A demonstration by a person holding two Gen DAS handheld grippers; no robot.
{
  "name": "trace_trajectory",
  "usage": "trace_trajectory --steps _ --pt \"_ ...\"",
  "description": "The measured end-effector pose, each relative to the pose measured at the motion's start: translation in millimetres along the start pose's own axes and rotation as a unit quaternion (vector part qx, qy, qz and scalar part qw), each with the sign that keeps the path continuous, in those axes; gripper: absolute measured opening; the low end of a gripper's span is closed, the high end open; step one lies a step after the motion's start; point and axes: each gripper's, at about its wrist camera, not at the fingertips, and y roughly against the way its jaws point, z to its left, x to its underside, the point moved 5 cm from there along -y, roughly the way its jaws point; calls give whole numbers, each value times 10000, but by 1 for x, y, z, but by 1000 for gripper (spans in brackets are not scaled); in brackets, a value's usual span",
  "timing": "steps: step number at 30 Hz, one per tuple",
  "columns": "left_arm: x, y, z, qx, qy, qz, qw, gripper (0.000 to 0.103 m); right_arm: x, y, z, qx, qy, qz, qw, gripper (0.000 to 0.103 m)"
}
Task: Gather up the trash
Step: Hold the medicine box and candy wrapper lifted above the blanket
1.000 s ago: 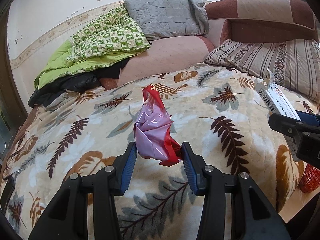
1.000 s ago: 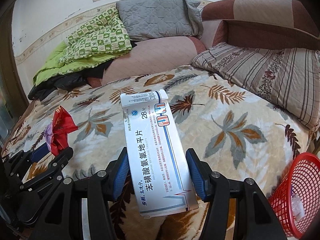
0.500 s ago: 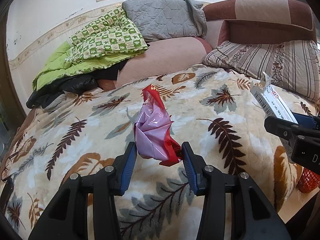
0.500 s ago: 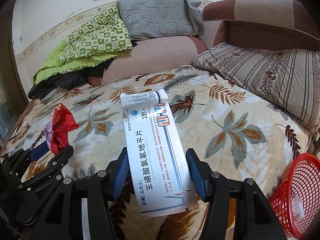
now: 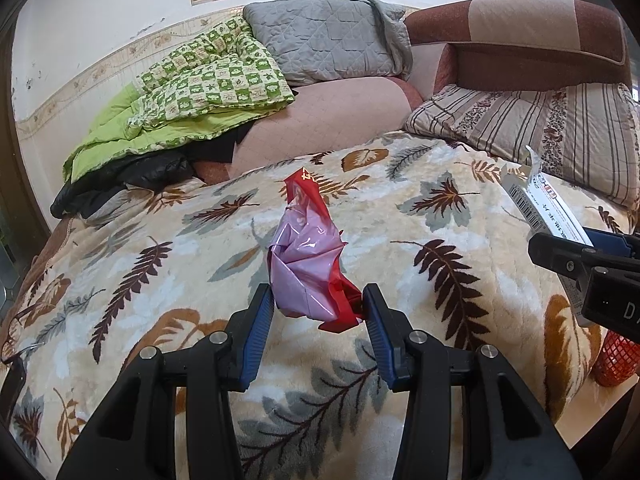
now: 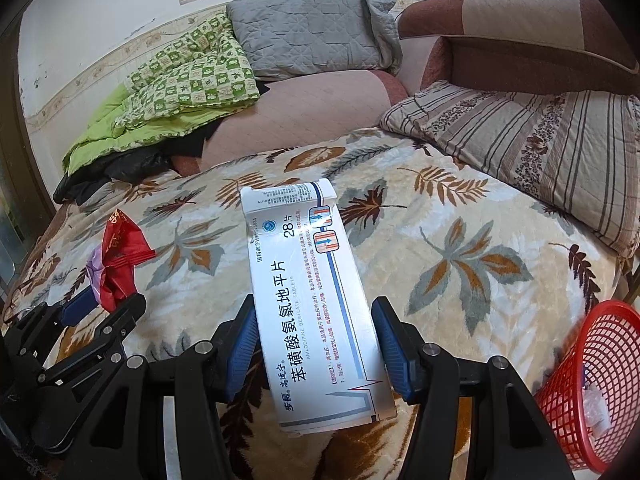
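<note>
My left gripper (image 5: 318, 300) is shut on a crumpled pink and red plastic wrapper (image 5: 306, 268), held up above the leaf-patterned blanket (image 5: 200, 240). The same wrapper (image 6: 114, 256) shows at the left of the right wrist view, in the left gripper (image 6: 106, 302). My right gripper (image 6: 314, 328) is shut on a flattened white medicine box (image 6: 308, 300) with blue print, which sticks out forward over the bed. That box (image 5: 540, 208) also appears at the right edge of the left wrist view. A red mesh trash basket (image 6: 592, 384) stands low at the right, beside the bed.
Folded green checked quilt (image 5: 200, 92), black jacket (image 5: 120, 180), grey pillow (image 5: 328, 40) and a pink bolster (image 5: 320, 120) lie at the head of the bed. A striped pillow (image 6: 540, 148) and brown cushion (image 6: 520, 32) sit at the right. The basket (image 5: 614, 356) holds some clear trash.
Both grippers keep their hold. The views have shifted slightly, with the right gripper and box drifting a little leftward and down in the left wrist view.
</note>
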Motion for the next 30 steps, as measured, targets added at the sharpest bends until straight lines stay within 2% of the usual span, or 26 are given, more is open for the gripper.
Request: trace_trajectory --steps 10,19,30 --pt "-1 0 -4 27 50 25 10000 45 4 -9 6 20 112 48 9999 61" --pt "-4 -4 -23 91 29 64 9999 45 9 -22 10 -142 37 113 9998 61" --pt "0 -5 -26 98 17 100 9999 45 7 -24 1 -232 -202 145 9994 61"
